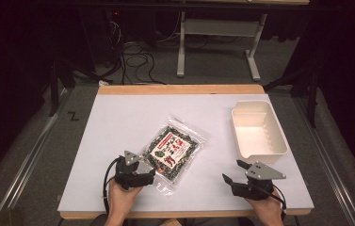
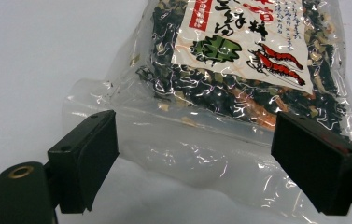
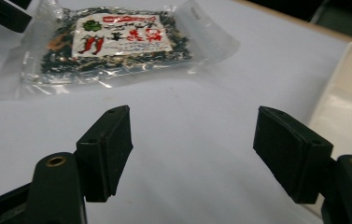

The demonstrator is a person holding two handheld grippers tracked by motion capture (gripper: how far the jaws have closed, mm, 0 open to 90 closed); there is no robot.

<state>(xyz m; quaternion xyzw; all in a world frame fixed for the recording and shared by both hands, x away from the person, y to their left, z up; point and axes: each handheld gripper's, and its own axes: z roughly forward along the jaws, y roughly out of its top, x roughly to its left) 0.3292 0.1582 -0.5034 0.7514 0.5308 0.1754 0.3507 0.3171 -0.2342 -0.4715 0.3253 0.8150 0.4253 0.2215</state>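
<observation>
A clear plastic bag of dark dried greens with a white and red label lies flat at the table's middle, also seen as the bag and the bag. My left gripper is open at the bag's near corner. In the left gripper view the left gripper has one jaw on each side of the bag's clear end, and I cannot tell if they touch it. My right gripper is open over bare table to the bag's right. The right gripper has nothing between its jaws.
A white rectangular tub stands empty at the right side of the white table top, and the tub's wall is close to my right jaw. Behind the table are a desk frame and floor cables.
</observation>
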